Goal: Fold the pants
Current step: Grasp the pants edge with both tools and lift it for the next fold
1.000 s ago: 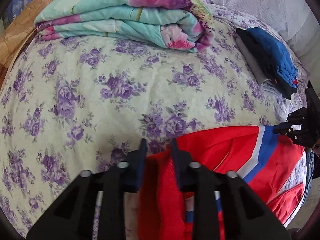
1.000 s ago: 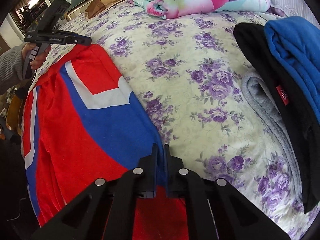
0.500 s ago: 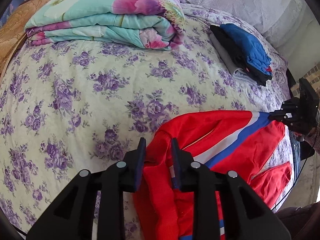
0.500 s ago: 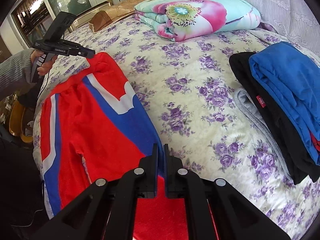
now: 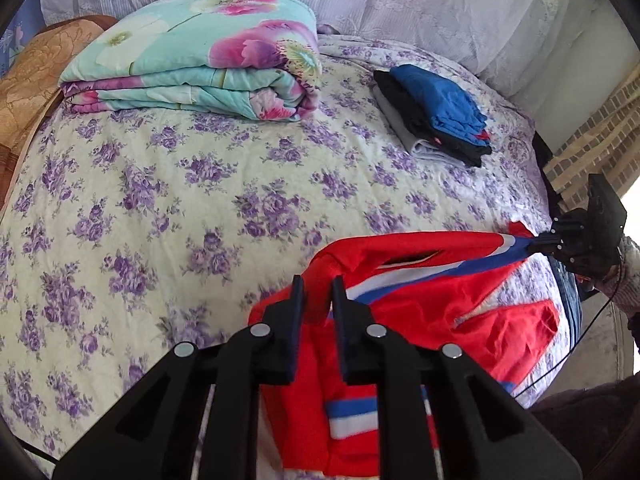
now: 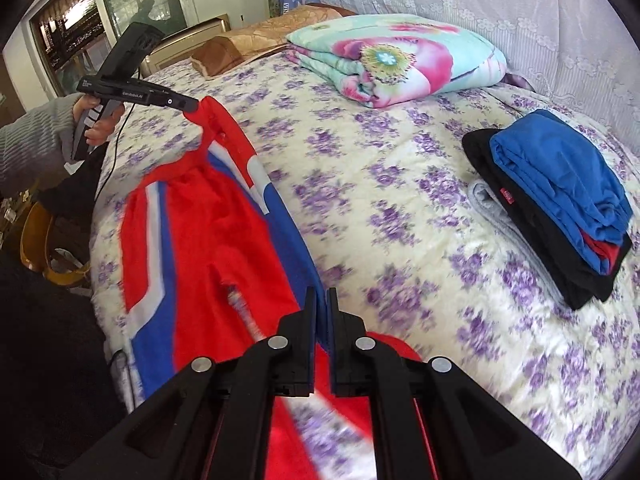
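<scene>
Red pants with blue and white stripes point(image 5: 420, 304) hang stretched between my two grippers above the near edge of the bed. My left gripper point(image 5: 318, 292) is shut on one red end of them. My right gripper point(image 6: 320, 304) is shut on the blue-striped edge at the other end point(image 6: 224, 240). The right gripper also shows at the far right of the left wrist view point(image 5: 536, 245), and the left gripper at the upper left of the right wrist view point(image 6: 191, 107). The lower cloth sags onto the bed.
The bed has a cream sheet with purple flowers point(image 5: 200, 200). A folded floral quilt point(image 5: 200, 64) lies at the back. A stack of folded blue, black and grey clothes point(image 6: 560, 204) lies at the right. A brown pillow point(image 6: 248, 40) is at the headboard.
Both grippers have risen and pulled back, lifting the pants off the sheet and stretching them taut between them. More of the bed shows in both views.
</scene>
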